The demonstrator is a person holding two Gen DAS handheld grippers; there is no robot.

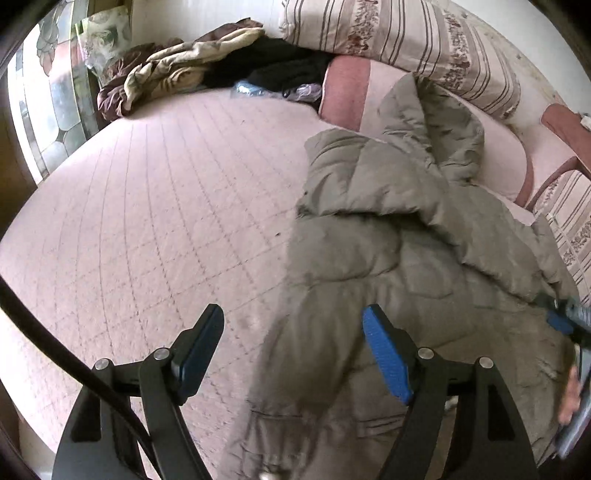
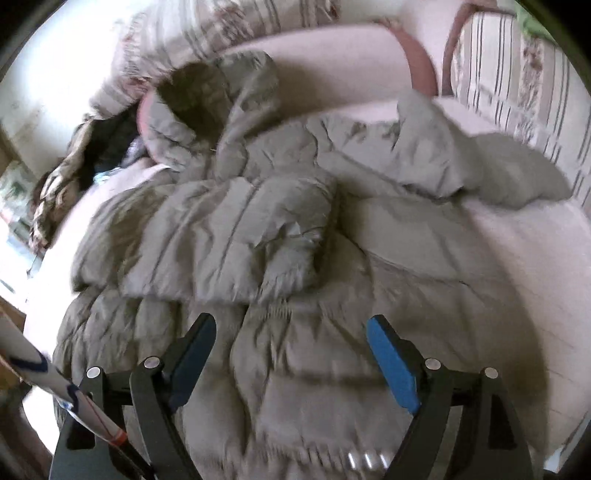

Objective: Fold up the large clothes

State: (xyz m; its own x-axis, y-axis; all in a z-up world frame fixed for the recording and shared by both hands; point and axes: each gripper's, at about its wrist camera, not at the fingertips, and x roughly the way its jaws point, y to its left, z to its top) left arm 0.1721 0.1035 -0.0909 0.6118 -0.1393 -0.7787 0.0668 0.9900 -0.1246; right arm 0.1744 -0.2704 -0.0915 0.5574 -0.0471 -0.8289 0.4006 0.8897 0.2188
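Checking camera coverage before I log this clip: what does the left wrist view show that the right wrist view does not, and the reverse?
Only the left wrist view shows the wide bare stretch of pink quilted bedspread, the stained-glass window and the right claw at the frame edge. Only the right wrist view shows the coat's outstretched sleeve and a white patterned strip. Both show the khaki puffer coat on the bed, the striped pillow and an open claw, the left claw included.

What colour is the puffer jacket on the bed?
Olive-grey puffer jacket, shown best in the right wrist view.
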